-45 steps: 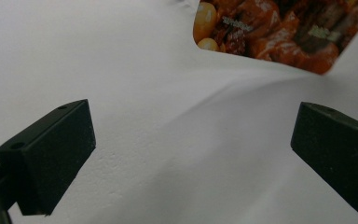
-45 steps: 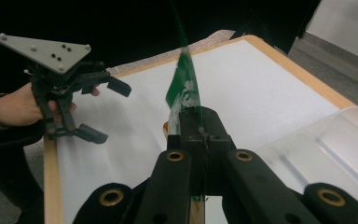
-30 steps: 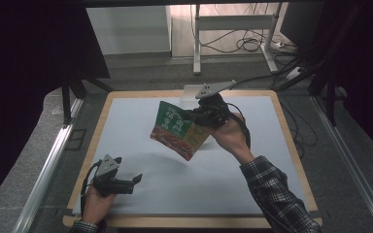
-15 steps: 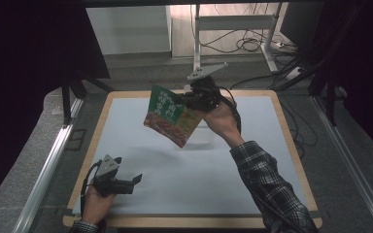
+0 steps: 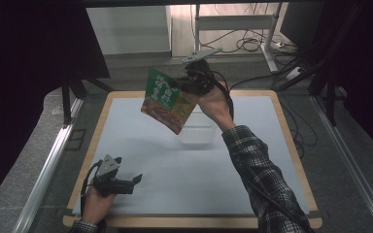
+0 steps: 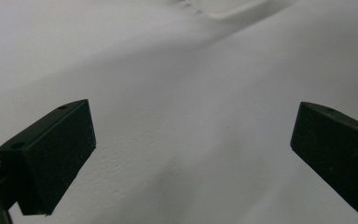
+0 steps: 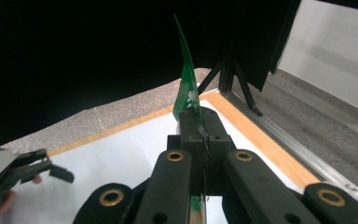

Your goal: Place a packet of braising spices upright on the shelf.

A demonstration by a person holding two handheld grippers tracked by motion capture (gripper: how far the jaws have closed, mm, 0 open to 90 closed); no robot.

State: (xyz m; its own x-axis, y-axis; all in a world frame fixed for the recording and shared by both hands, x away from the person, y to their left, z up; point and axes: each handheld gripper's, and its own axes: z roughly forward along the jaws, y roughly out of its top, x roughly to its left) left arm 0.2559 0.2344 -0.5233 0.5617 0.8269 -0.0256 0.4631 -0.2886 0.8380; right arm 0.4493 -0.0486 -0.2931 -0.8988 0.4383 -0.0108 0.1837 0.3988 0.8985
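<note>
A green and orange food pouch [image 5: 165, 99] hangs in the air above the far middle of the white mat [image 5: 184, 179]. My right gripper [image 5: 187, 85] is shut on its right edge. In the right gripper view the pouch [image 7: 186, 88] stands edge-on, pinched between the closed jaws of that gripper [image 7: 200, 128]. My left gripper [image 5: 137, 182] rests on the mat near the front left corner, held by a hand. Its jaws [image 6: 191, 149] stand wide apart with bare mat between them. The right gripper view catches the left gripper [image 7: 58, 172] at lower left.
A clear shallow container [image 5: 196, 133] sits on the mat under the raised pouch, and its rim [image 6: 223, 7] shows at the top of the left gripper view. A wooden border [image 5: 291, 145] frames the mat. Metal rails and dark stands flank the table.
The right hand has lifted the pouch higher and carried it toward the far edge of the table. The left gripper has stayed in place.
</note>
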